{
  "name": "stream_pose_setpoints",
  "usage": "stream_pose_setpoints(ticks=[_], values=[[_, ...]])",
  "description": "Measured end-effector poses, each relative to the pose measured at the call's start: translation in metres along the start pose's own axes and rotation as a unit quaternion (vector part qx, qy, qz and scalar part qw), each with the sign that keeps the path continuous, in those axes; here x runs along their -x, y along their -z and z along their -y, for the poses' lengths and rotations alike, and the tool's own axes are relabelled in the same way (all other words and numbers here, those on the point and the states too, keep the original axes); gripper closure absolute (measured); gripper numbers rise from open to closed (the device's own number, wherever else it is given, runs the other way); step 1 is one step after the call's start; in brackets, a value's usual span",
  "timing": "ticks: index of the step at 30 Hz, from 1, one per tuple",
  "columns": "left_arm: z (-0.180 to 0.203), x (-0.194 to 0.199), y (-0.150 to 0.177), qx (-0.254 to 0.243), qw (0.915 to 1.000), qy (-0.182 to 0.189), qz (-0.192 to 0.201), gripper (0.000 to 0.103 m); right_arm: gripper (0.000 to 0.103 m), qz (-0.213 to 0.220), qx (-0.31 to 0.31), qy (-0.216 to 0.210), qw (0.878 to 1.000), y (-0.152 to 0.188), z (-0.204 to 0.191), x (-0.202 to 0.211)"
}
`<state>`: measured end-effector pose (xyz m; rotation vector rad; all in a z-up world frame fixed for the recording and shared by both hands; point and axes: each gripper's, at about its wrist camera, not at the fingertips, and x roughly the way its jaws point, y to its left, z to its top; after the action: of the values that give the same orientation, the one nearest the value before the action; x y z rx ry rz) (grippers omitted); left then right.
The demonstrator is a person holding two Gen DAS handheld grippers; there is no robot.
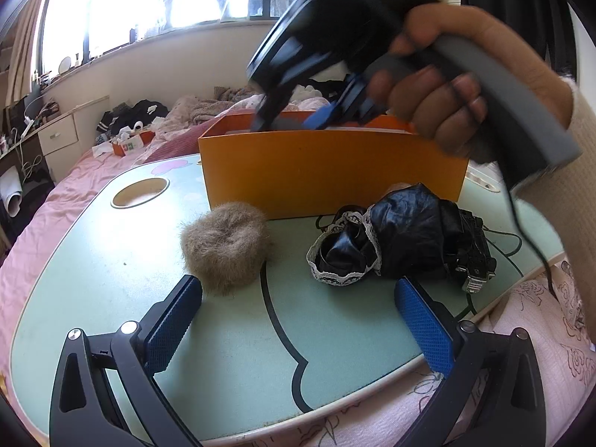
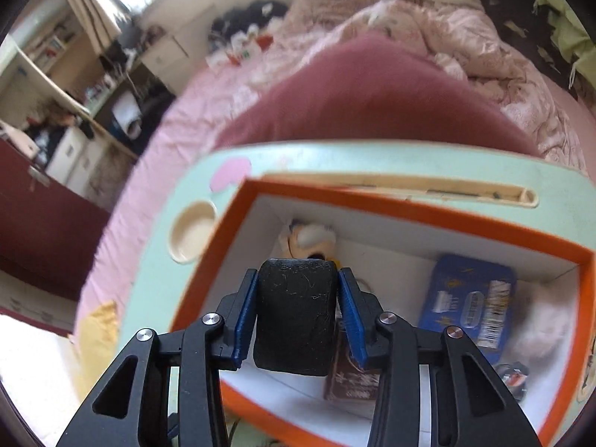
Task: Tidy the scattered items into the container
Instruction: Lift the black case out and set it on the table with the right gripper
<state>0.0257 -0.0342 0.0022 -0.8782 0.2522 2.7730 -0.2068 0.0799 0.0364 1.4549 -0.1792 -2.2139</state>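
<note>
Your tabletop (image 1: 231, 335) is a pale green lap tray with a black cartoon outline, resting on the pink bed (image 1: 48, 216). Near its far edge stands the orange box (image 1: 331, 175). A round cup recess (image 1: 139, 192) sits at the far left corner. In front of the box lie a fuzzy brown scrunchie (image 1: 223, 246), and toward the right edge a black lace-trimmed cloth bundle (image 1: 391, 246) with a black clip (image 1: 473, 257) touching it.

Orange box (image 1: 331, 175), mint table (image 1: 231, 335) (black outline), black-lace cloth (image 1: 391, 246).
</note>
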Motion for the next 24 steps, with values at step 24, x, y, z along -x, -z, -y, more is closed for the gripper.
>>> stream_pose_setpoints(ticks=[24], values=[[0.0, 0.001, 0.001, 0.001, 1.0, -0.001, 0.001, 0.0, 0.062, 0.07, -0.022, 0.024, 0.997, 0.149, 0.095, 0.085]])
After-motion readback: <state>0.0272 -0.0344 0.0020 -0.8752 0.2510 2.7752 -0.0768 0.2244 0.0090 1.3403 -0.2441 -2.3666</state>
